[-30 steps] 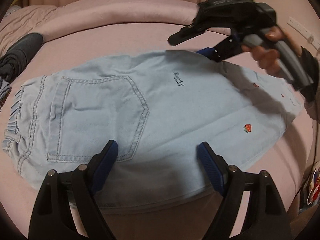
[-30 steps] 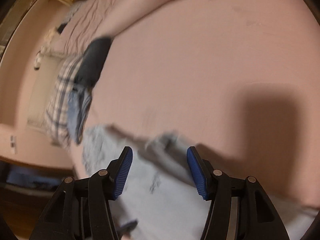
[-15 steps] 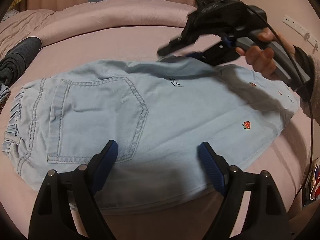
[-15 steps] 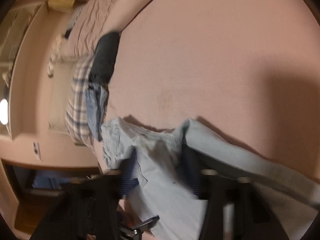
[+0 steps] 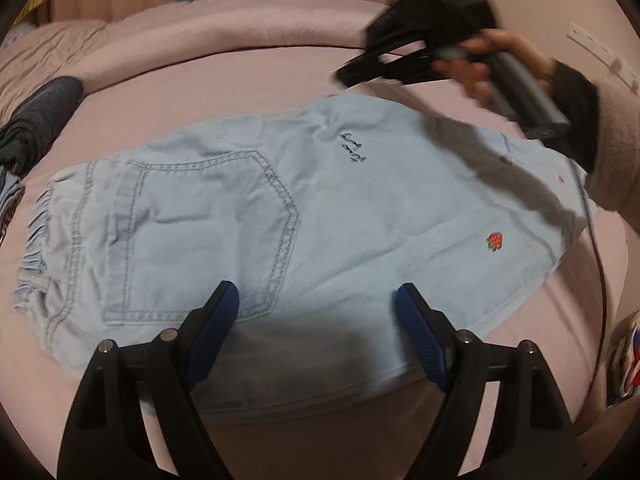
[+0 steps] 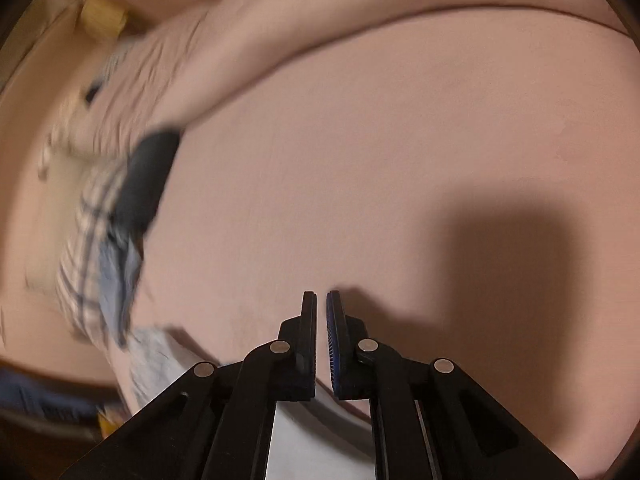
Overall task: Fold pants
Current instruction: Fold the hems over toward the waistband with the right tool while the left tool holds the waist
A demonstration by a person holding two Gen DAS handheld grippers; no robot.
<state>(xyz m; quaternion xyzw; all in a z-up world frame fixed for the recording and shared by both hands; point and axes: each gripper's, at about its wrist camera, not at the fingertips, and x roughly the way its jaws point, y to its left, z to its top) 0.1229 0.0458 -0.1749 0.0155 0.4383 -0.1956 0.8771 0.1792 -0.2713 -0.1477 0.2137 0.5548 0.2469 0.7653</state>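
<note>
On the pink bed (image 5: 248,92), the light-blue denim pants (image 5: 280,232) are lying flat and folded lengthwise, back pocket (image 5: 208,232) up, waistband toward 9 o'clock and the strawberry patch (image 5: 495,241) toward 3 o'clock. The left tongs (image 5: 316,320) are hovering at 6 o'clock over the near edge, spread wide and gripping nothing. The right tongs (image 6: 321,312) — nearly closed, with only a thin gap and no cloth between the pads — are sitting at 1 o'clock above the far edge. Dark grey clothing (image 5: 36,124) is lying at 10 o'clock.
</note>
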